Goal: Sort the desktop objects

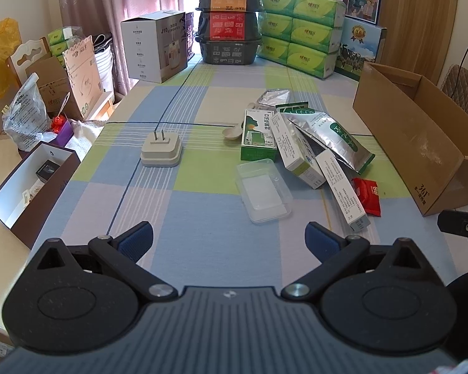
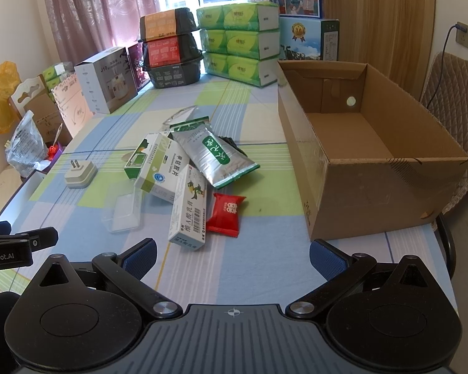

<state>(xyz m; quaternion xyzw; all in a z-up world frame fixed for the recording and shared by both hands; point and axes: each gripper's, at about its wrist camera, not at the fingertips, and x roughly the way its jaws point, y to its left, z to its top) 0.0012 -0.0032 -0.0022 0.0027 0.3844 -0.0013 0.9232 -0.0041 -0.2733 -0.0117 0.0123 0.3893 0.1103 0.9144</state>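
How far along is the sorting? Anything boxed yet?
Nothing looks done: the cardboard box is empty. Nothing in hand either; left tongs and right tongs hover open. Left to sort: medicine boxes, foil pouch, red candy packet, clear plastic case, plug adapter.

White plug adapter (image 1: 161,150) prongs-up, apart from heap: clear plastic case (image 1: 263,190), green-white cartons (image 2: 162,168), silver foil pouch (image 2: 213,157), red sachet (image 2: 225,214). Brown cardboard box (image 2: 358,187) open, empty.

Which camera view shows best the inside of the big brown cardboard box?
The right wrist view: it looks down into the big brown cardboard box, showing its bare floor. The left wrist view shows only its outer side wall and rim.
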